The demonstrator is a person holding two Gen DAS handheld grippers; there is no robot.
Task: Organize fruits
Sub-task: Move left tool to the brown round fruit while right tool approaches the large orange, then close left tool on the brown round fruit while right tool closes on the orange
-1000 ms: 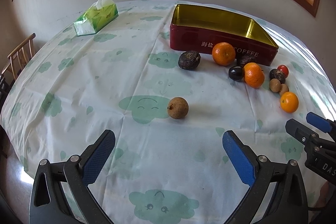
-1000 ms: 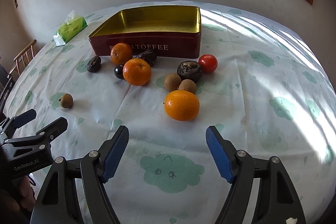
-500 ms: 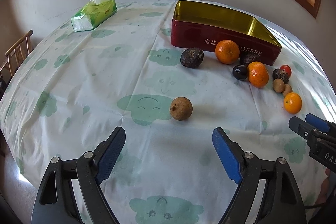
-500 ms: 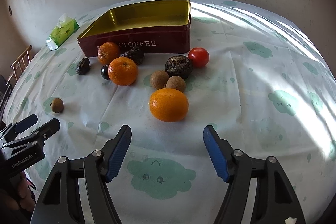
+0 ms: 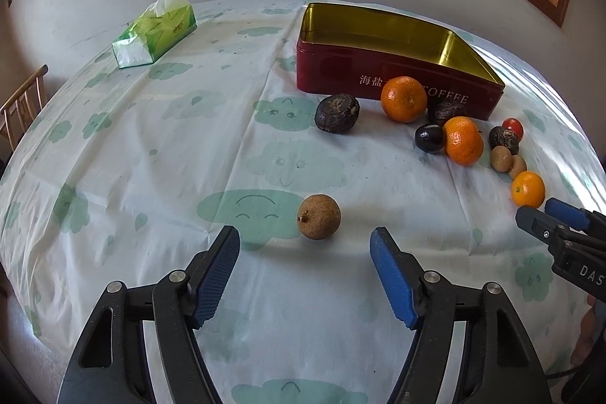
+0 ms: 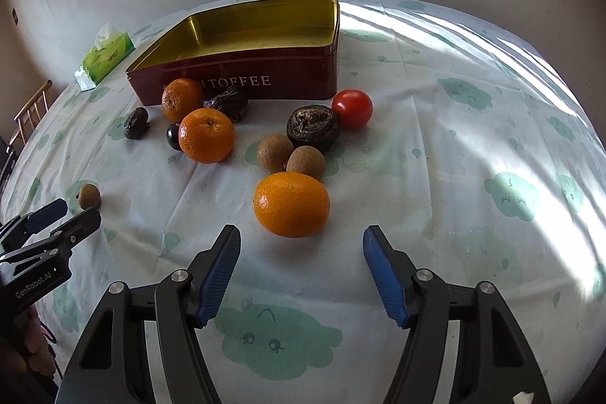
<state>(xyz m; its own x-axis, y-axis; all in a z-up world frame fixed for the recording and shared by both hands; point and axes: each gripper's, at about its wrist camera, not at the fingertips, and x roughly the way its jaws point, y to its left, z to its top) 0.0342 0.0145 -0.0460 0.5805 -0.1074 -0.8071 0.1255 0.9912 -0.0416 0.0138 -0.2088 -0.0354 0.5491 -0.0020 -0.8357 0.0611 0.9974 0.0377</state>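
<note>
On the far left I see the green tissue pack (image 5: 155, 27), soft plastic with a white tuft standing up, parked well apart from the fruit; I judge it has nothing to do with the sorting.

My left hand-held gripper (image 5: 305, 265) hangs just short of the lone brown fruit (image 5: 318, 216), a round, matte, rough-skinned ball with a small stem nub, sitting alone on the cloud-printed cloth of the surface (image 5: 151, 154). The jaws are closing and stand about half spread, with nothing between the ribbed blue pads yet. I have lined them up either side of the fruit's path, so I judge this one is my next pick.

Further right stands the red toffee tin (image 5: 333, 74), a shallow metal box with a glossy gold inside, empty as far as I can see. I take it as the place for the fruit. The rest are clustered against its front wall: wrinkled dark fruits, smooth shiny oranges, a small dark plum-like one and a red tomato (image 6: 352, 108).

My right hand-held gripper (image 6: 301, 269) points at the nearest orange (image 6: 291, 204), a dimpled, slightly flattened sphere just ahead of the tips. Its jaws are closing too, half spread and empty.
</note>
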